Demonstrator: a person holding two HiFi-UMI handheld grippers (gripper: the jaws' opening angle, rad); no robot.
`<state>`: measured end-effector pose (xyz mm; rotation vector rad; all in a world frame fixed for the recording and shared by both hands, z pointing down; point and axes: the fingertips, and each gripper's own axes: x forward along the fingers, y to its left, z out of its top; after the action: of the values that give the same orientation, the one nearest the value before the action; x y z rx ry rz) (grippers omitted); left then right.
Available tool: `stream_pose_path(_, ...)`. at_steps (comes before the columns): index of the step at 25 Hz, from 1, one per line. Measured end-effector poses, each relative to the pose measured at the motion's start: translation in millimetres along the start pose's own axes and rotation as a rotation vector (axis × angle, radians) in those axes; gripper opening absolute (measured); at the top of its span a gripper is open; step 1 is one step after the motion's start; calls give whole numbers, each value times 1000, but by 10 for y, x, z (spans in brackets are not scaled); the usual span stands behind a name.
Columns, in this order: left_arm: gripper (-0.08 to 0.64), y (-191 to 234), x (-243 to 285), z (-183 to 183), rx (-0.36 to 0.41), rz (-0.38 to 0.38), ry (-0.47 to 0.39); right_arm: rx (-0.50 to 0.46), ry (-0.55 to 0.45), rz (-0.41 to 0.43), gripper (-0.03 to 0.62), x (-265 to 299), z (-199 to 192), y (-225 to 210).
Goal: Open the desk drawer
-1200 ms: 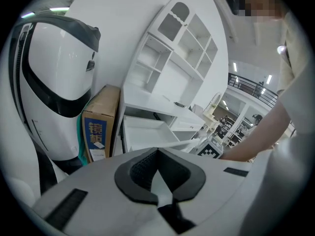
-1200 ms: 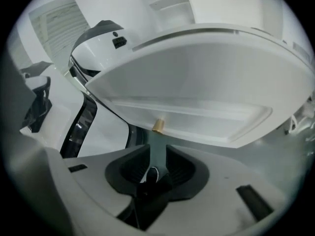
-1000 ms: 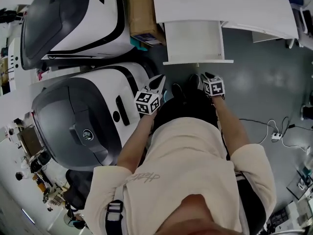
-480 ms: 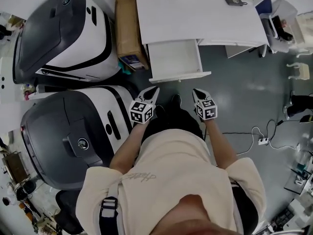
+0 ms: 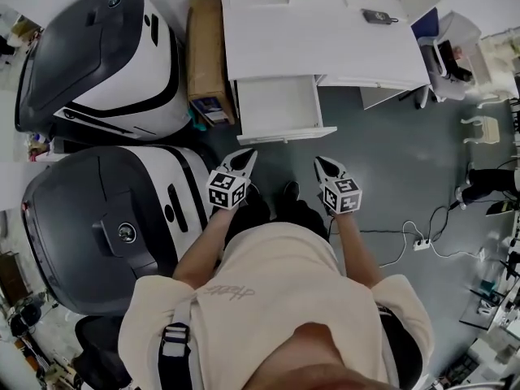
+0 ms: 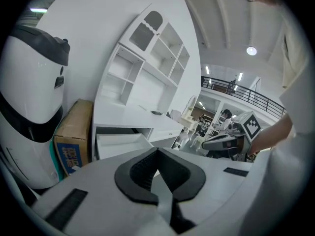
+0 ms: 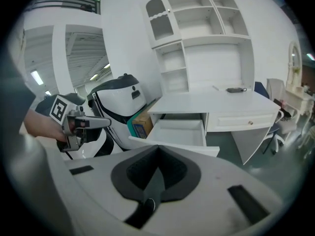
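The white desk has its left drawer pulled out, and the inside looks bare. The drawer also shows in the left gripper view and in the right gripper view. Both grippers hang in the air in front of the drawer, touching nothing. My left gripper is shut and empty, its dark pads together. My right gripper is also shut with nothing in it. Each gripper shows in the other's view, the left one and the right one.
Two big white-and-black machines stand left of the desk, with a cardboard box against its side. A small dark object lies on the desktop. A shelf unit rises behind. A power strip lies on the grey floor.
The person has straightened up, so the desk sits farther off in the head view. Both grippers have risen and drawn back from the drawer front. The drawer stays open.
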<state>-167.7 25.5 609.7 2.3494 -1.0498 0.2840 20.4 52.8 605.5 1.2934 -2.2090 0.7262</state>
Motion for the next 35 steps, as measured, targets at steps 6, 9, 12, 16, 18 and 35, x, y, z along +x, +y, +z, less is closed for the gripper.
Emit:
stream_pose_path(6,0,-179,-110,224,52,6,-23,-52,-73,68,-5,-242,309,27)
stream_pose_path(9,0,-270,-113,407,75,15,-32,-74,-141,84,-5,-387,551,-34)
stream_pose_path(12,0,-433,-98,619,113,6,-48,-69,-195,97,-5,-544,747,-73)
stream_pose_path(16,0,-627,-74,969,151,11,-112,-94,-242,133,-6,-673,988,-154)
stream_pose_path(18,0,-704,-97,1123,167,13,-137,-120,-257,150,-6,-733,1099,-170)
stream_pose_path(35,0,-1000,-442,2319,231,35,-363,-284,-462,217,-8,-1098,2333,67)
